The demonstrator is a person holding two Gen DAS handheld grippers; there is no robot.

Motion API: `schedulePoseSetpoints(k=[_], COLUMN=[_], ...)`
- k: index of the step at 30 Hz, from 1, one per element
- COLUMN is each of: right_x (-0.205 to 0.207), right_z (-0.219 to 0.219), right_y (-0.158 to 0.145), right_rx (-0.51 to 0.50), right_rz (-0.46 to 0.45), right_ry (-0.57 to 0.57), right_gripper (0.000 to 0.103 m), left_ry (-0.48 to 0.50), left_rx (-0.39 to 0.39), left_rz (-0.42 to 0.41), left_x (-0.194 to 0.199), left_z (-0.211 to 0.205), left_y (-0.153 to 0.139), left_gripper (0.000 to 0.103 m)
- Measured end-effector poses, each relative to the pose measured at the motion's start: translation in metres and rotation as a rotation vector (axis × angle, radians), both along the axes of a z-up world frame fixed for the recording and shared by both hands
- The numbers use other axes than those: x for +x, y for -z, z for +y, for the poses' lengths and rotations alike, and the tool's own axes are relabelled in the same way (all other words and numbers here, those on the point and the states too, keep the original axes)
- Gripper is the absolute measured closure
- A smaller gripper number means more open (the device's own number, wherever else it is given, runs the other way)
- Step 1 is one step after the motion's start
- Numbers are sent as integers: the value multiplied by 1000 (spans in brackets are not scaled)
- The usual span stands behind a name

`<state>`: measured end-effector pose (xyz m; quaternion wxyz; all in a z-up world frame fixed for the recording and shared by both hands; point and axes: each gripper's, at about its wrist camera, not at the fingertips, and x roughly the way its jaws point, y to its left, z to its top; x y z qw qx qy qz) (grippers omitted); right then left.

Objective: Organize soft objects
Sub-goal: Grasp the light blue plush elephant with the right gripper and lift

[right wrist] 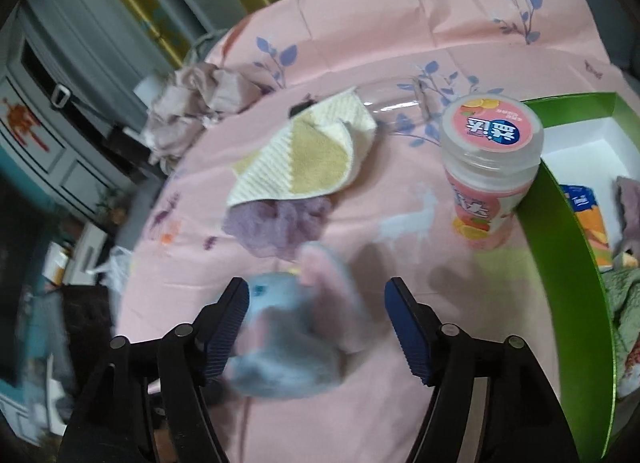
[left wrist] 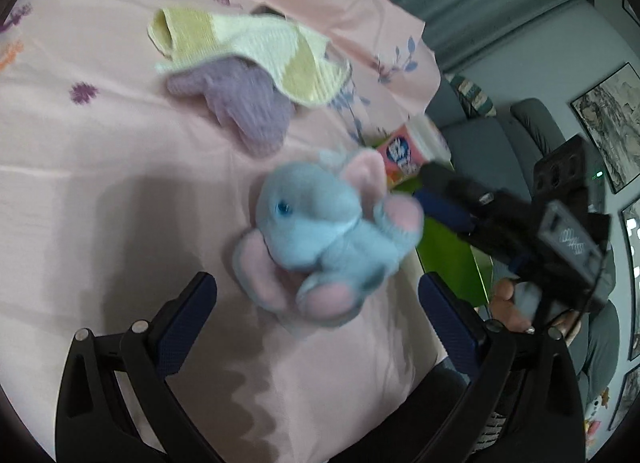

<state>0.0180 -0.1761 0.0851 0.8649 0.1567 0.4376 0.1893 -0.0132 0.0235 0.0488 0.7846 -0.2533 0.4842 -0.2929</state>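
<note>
- So far, part of the sorting appears done: inside the green box (right wrist: 560,223), right of the right gripper (right wrist: 316,323), a juice carton (right wrist: 588,219), a mauve soft item (right wrist: 632,215) and a green cloth (right wrist: 628,303) are already seen.
- The plush (right wrist: 288,343) is found between the right gripper's fingers, which are spread wide; the left finger (right wrist: 228,327) seems to touch it, the right finger stands apart, so nothing is clamped.
- Motion blur is shown on the plush, and whether it rests on the pink sheet (right wrist: 400,43) cannot be told.
- In the left view, the plush (left wrist: 320,235) is seen just ahead of the left gripper (left wrist: 316,319), whose fingers are likewise spread and hold nothing.
- Left to be sorted, by this judgement: the plush, the yellow-and-white towel (right wrist: 304,155) and the purple knit (right wrist: 280,223) tucked under it, both lying ahead of the fingers.
- A crumpled pink cloth (right wrist: 192,103) is seen farther off to the left; whether it belongs to the task cannot be told.
- A capped bottle (right wrist: 488,171) stands ahead and right, touching the box wall.
</note>
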Motion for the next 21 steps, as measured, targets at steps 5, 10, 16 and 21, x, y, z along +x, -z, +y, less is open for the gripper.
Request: schedulePoseSetpoints(k=[5,10,16,21], right_x=[3,12,26,28], right_z=[12,5,-3,0], right_y=[9,24,49,59], right_rx=[-55,-100,-97,11], right_rz=[28,66,137,166], right_ry=[-35,-12,2,-38], right_gripper=[28,28,18,20], left_ry=[8,-36,-87,-84], left_rx=[31,95,108,34], left_rz=[26,-22,-60,-44], left_x=[-1,-6,-8,-6], left_z=[-15,-24,-25,-19], left_y=[9,9,13,18], left_gripper=[5,13,18,45])
